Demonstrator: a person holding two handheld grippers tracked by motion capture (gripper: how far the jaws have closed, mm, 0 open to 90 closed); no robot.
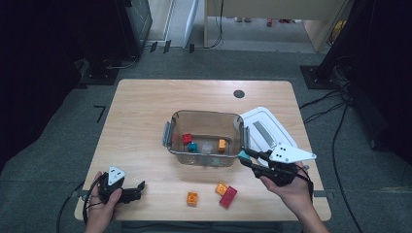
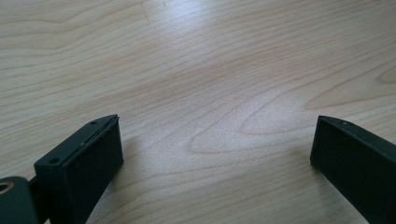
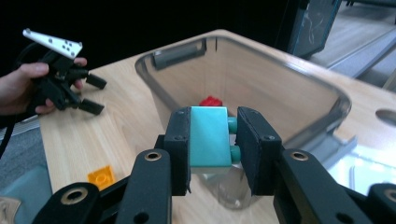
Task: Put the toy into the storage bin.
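Right gripper view: the right hand-held gripper (image 3: 212, 140) clamps a teal plastic building block (image 3: 210, 136) at the rim of the clear plastic storage bin (image 3: 299, 84); four blocks lie inside, three remain on the wooden table (image 1: 141, 111). Left hand-held gripper (image 1: 130, 190) rests open.

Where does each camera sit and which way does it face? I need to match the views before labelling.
High view: above the person's side, looking forward and down on the table; forearms and both grippers show.
Left gripper view: on the left gripper, facing bare tabletop; its open fingers show.
Right gripper view: on the right gripper, facing the clear bin; its fingers clamp a teal block.
The high and right gripper views share the bin and teal block.
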